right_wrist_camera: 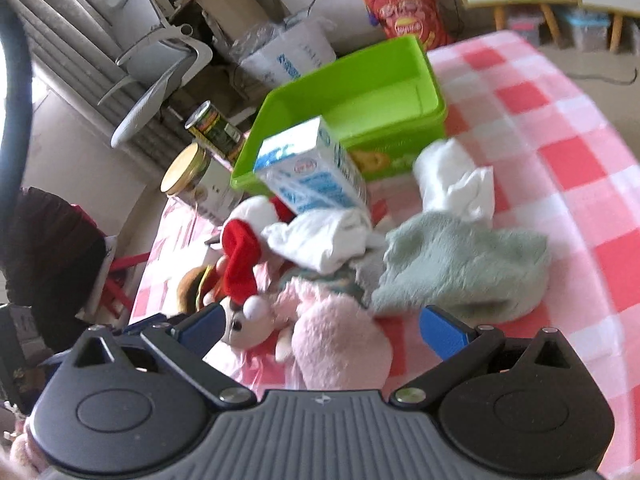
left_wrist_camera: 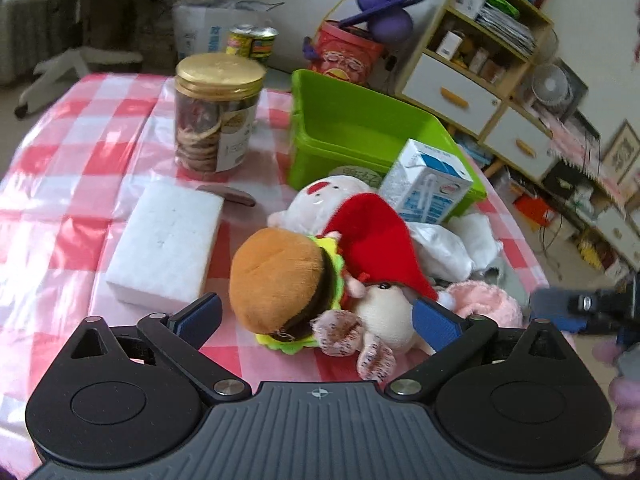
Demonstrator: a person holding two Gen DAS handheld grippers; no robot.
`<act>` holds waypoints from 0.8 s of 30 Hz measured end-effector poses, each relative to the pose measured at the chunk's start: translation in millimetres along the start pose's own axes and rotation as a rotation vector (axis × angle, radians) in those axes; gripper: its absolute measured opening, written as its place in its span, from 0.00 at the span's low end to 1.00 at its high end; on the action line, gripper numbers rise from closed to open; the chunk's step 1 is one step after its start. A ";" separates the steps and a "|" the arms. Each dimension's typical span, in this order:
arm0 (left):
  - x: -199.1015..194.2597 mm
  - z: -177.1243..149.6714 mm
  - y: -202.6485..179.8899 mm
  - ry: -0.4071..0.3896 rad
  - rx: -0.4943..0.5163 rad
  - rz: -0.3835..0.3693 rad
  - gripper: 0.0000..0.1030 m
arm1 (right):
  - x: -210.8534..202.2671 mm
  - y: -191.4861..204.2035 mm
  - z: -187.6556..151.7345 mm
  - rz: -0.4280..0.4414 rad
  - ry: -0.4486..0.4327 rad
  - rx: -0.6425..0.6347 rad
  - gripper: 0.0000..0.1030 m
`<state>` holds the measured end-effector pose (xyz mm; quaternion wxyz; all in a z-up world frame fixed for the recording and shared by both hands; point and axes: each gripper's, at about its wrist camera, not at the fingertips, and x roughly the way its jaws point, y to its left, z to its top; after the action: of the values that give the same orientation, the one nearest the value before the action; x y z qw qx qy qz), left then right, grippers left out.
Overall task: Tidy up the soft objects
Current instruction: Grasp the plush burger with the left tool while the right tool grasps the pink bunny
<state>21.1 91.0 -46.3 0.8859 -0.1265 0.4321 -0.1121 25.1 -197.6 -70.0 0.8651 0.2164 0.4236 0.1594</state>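
A burger plush (left_wrist_camera: 280,280) lies on the checked table beside a small cream animal plush (left_wrist_camera: 384,316) with a red hat (left_wrist_camera: 376,240) and a white plush (left_wrist_camera: 332,200). My left gripper (left_wrist_camera: 316,316) is open, its jaws either side of the burger and the cream plush. A pink fluffy item (right_wrist_camera: 340,344), a grey-green fluffy cloth (right_wrist_camera: 460,264) and white cloths (right_wrist_camera: 456,184) lie in the right wrist view. My right gripper (right_wrist_camera: 320,328) is open just above the pink item. An empty green bin (left_wrist_camera: 360,128) stands behind; it also shows in the right wrist view (right_wrist_camera: 360,92).
A milk carton (left_wrist_camera: 428,184) stands against the bin's front. A cookie jar (left_wrist_camera: 216,112) with a gold lid, a white foam block (left_wrist_camera: 168,244) and a dark flat object (left_wrist_camera: 228,194) are on the left. Cans (left_wrist_camera: 252,40) stand at the far edge. Shelves (left_wrist_camera: 480,60) lie beyond.
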 end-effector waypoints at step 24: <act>23.5 6.5 13.4 -0.049 -0.072 0.032 0.71 | 40.0 -11.0 -8.4 -0.057 0.138 0.078 0.45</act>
<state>41.6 97.3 -64.1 0.8928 -0.1540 0.4159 -0.0790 42.9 -186.6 -106.8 0.8290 0.2265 0.4939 0.1326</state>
